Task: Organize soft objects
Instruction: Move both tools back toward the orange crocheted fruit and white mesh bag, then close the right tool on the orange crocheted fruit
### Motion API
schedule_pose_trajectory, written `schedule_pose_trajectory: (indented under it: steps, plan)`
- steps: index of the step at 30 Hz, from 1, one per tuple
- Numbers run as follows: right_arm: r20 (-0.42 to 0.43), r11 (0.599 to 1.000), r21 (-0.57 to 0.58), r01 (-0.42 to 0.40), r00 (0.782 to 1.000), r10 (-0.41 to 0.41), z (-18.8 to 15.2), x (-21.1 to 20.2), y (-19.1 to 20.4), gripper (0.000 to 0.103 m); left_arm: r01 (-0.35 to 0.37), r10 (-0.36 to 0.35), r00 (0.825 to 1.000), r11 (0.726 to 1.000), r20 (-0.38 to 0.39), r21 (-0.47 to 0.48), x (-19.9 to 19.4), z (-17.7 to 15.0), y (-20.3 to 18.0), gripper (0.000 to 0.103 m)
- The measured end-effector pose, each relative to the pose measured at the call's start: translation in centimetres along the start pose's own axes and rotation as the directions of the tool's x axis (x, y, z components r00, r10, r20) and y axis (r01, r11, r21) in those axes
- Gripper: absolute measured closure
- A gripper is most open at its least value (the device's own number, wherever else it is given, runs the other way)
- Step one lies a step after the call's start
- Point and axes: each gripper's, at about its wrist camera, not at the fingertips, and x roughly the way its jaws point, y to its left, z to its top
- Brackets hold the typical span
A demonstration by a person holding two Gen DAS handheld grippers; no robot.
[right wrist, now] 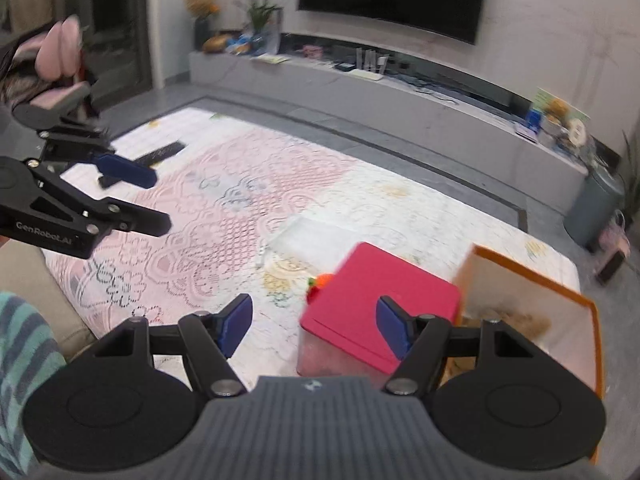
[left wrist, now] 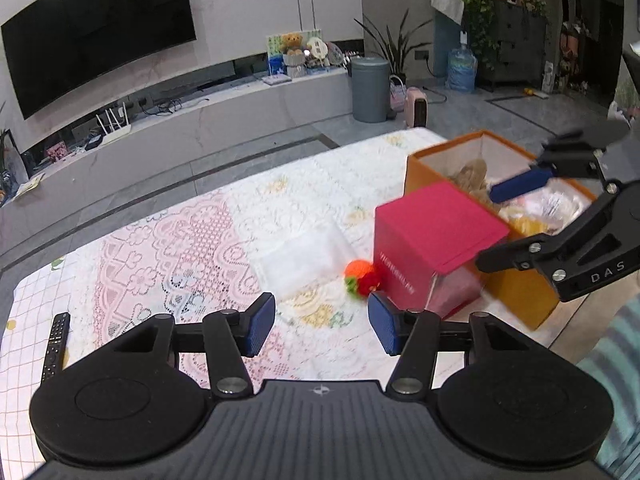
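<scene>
A small orange and red knitted toy (left wrist: 362, 278) (right wrist: 320, 282) lies on the lace tablecloth (left wrist: 180, 248), touching the near left corner of a box with a pink lid (left wrist: 432, 232) (right wrist: 380, 300). Behind that box stands an open orange box (left wrist: 532, 300) (right wrist: 532, 300) holding a beige plush (left wrist: 472, 176) and other soft things. My left gripper (left wrist: 322, 326) (right wrist: 156, 200) is open and empty, just short of the toy. The right gripper (right wrist: 316, 326) (left wrist: 500, 224) is open and empty too, hovering over the pink lid and the orange box.
A clear plastic container (left wrist: 304, 256) (right wrist: 312, 236) lies flat left of the toy. A black remote (left wrist: 56, 344) (right wrist: 160, 152) rests near the table's left edge. Beyond the table are a TV bench (left wrist: 200, 128) and a grey bin (left wrist: 370, 88). A striped sleeve (left wrist: 616, 360) shows at the right.
</scene>
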Motion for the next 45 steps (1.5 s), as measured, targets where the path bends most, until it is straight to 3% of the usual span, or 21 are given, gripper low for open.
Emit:
schedule_pose_trajectory:
  steps: [7,11,16,27,36,45]
  plan:
    - [-0.100,0.972,-0.233,-0.038,0.995,0.015,2.3,5.9,3.3,0.036,-0.007,0.011,0.998,0.998,-0.054,0.063,3.1,-1.3,1.2,0.039]
    - [-0.205,0.912,-0.402,-0.077,0.979,-0.008,3.4,10.2,5.0,0.039,-0.007,0.014,0.997,0.997,-0.079,0.083,4.9,-1.6,1.9,0.039]
    - [-0.337,0.835,-0.531,-0.144,0.940,-0.052,4.0,14.9,5.5,0.041,0.014,-0.003,0.995,0.995,-0.105,0.097,6.9,-1.7,3.0,0.040]
    - [-0.511,0.791,-0.567,-0.229,0.851,-0.119,4.4,22.4,4.1,0.044,0.041,-0.025,0.991,0.992,-0.134,0.117,11.1,-2.0,4.8,0.040]
    - [-0.552,0.775,-0.584,-0.242,0.819,-0.160,4.4,25.6,3.6,0.047,0.073,-0.057,0.990,0.990,-0.127,0.119,13.0,-1.7,5.2,0.040]
    - [-0.578,0.795,-0.548,-0.260,0.805,-0.135,4.8,26.7,3.2,0.052,0.105,-0.091,0.988,0.987,-0.121,0.117,14.2,-1.3,5.4,0.040]
